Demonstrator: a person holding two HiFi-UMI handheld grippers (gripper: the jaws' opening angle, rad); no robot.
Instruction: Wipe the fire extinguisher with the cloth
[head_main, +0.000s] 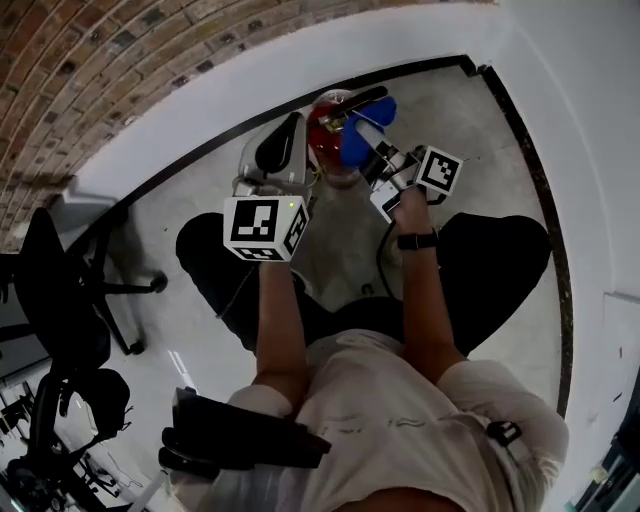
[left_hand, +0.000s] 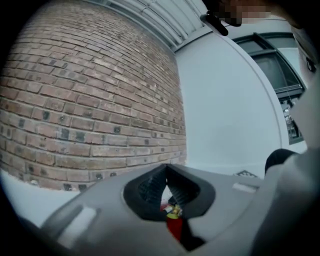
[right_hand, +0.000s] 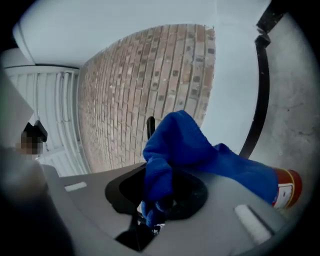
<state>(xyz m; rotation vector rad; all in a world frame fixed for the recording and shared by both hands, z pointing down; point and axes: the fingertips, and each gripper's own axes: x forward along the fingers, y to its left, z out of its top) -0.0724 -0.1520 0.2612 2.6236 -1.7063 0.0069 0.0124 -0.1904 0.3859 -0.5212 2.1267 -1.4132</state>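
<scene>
Our right claw (right_hand: 159, 197) pinches the cloth (right_hand: 190, 147), draping it over the extinguisher (head_main: 322, 138) to wipe. Our left claw (left_hand: 166, 172), closed and empty, waits beside it, probably to steady it.

No word or number could be read anywhere. The extinguisher (right_hand: 294, 186) bore a white label (right_hand: 280, 193) on its red side, its print too small to make out. The left cube (head_main: 265, 228) and right cube (head_main: 437, 170) carried only black-and-white square marker patterns, not writing.
</scene>
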